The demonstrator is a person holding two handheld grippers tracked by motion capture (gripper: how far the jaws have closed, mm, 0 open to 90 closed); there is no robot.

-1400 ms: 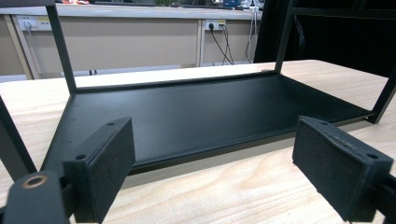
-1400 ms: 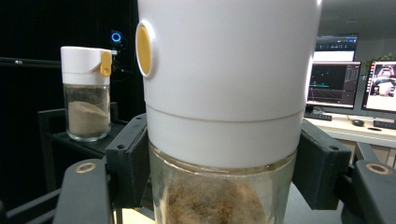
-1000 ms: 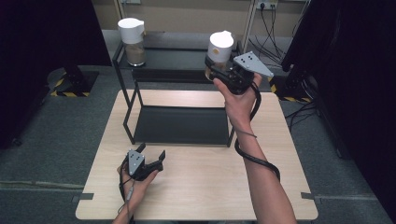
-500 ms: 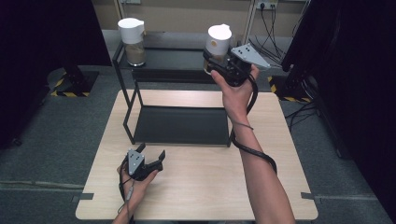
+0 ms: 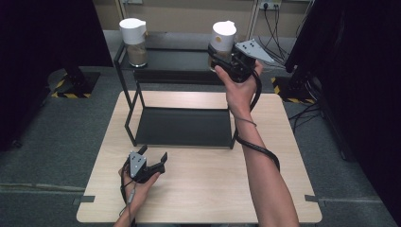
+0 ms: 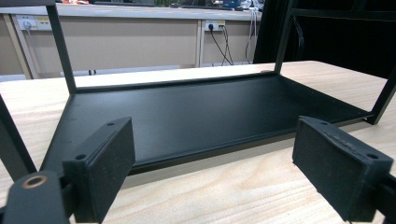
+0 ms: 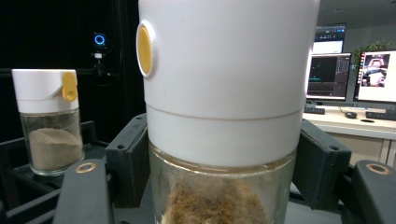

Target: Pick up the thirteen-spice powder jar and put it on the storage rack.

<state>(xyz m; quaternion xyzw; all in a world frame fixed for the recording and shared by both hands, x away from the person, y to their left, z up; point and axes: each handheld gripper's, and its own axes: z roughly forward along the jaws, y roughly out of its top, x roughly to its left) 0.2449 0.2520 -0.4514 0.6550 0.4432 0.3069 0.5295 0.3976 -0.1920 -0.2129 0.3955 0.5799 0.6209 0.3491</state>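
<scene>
- Pale wooden table (image 5: 203, 189) on grey floor; beige wall with sockets at the far side, dark curtains left and right, lit monitors (image 7: 348, 70) in the background of the right gripper view.
- Black metal two-tier rack (image 5: 182, 126) standing at the far half of the table, lower tray bare, upper shelf at the far edge.
- Glass spice jar with white cap and yellow button (image 5: 222, 42) (image 7: 219, 116), part-filled with brown powder, at the far right end of the upper shelf; base hidden in the pictures, so seated or just above the shelf cannot be told.
- Right gripper (image 5: 227, 59) reaching to the far right, jaws pressed against the glass body of that jar from both sides, just under the white cap.
- Second glass jar with white cap and yellow tab (image 5: 133, 42) (image 7: 49, 121), holding paler powder, upright at the far left end of the same shelf, well apart from the first.
- Left gripper (image 5: 152, 158) (image 6: 210, 163) resting low at the near left of the table, jaws spread wide, nothing between them, facing the lower tray.
- Judged progress: placement on the upper shelf near complete for the gripped jar, assuming shelving is the work in hand; one jar already standing free.
- Judged remainder: settle the base flat, release the pinch, withdraw without knocking the cap.
- Noted risk: tall, top-heavy jar close to the shelf's right end; tipping possible on a skewed release.
</scene>
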